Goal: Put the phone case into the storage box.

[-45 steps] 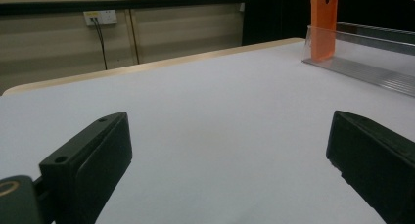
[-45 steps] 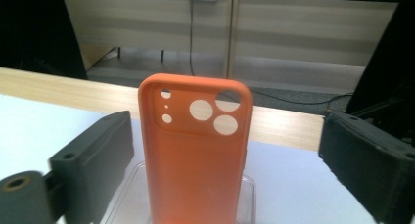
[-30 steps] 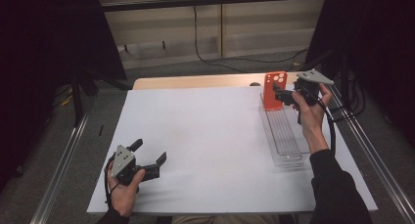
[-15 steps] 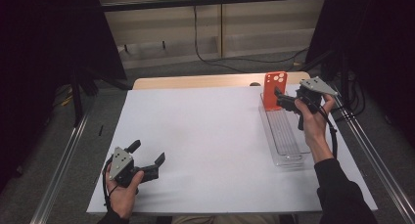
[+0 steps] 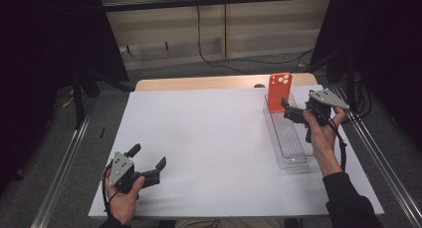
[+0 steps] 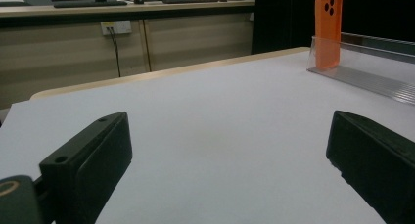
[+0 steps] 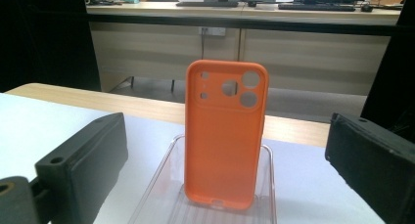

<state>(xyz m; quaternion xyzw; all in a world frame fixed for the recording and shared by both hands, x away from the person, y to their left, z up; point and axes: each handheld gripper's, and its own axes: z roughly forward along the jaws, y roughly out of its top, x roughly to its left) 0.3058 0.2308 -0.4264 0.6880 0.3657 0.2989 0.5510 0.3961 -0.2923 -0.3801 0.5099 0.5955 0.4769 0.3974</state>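
Observation:
An orange phone case (image 5: 279, 91) stands upright at the far end of a clear plastic tray (image 5: 291, 143) on the right of the white table. My right gripper (image 5: 288, 111) hovers over the tray just short of the case, open and aimed at it. In the right gripper view the case (image 7: 225, 136) faces me between the wide-apart jaws, untouched. My left gripper (image 5: 148, 156) rests open near the front left corner with nothing between its fingers. In the left gripper view the case (image 6: 328, 31) and the tray (image 6: 372, 82) are far off at the right.
The white table top (image 5: 209, 138) ends in a wooden strip (image 5: 199, 82) at the far side. Metal rails (image 5: 59, 173) run along both sides of the table. Cabinets with a hanging cable (image 5: 199, 34) stand behind it.
My right gripper has drawn back along the tray, a little away from the case and toward the person. The left gripper has barely shifted.

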